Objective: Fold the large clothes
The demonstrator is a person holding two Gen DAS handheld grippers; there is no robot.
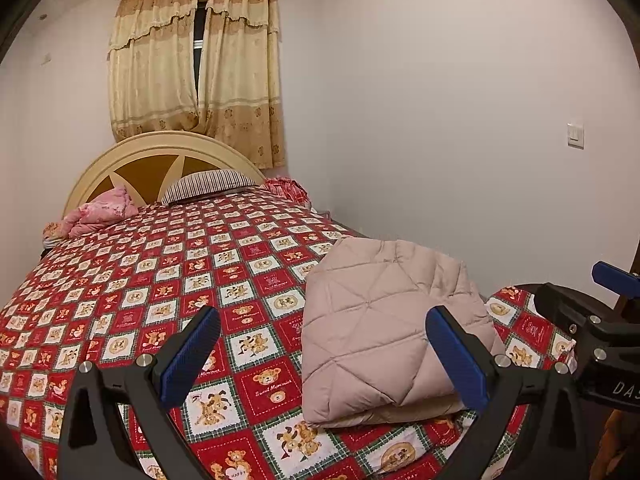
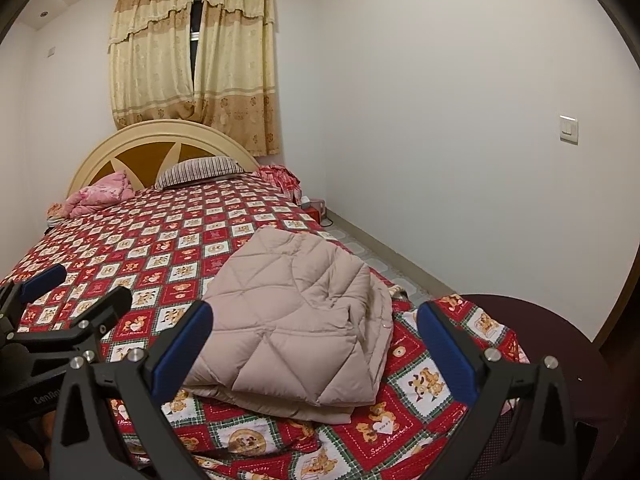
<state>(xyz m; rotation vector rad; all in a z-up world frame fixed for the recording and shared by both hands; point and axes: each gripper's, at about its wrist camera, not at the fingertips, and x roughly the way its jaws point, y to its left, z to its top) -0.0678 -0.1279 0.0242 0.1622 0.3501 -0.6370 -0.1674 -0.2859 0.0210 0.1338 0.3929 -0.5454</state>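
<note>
A beige quilted down coat (image 1: 384,328) lies folded into a thick rectangle near the foot of the bed, on the right side of the red teddy-bear sheet (image 1: 168,280). In the right wrist view the coat (image 2: 296,320) sits straight ahead. My left gripper (image 1: 324,356) hovers open above the bed, its right finger in front of the coat's near right edge, holding nothing. My right gripper (image 2: 316,352) also stands open and empty, just short of the coat's near edge. Each gripper shows at the side of the other's view.
A striped pillow (image 1: 208,186), a pink bundle (image 1: 102,212) and red cloth (image 1: 286,188) lie by the cream headboard (image 1: 160,152). A white wall runs along the bed's right side. A dark round seat (image 2: 560,344) stands at the foot on the right.
</note>
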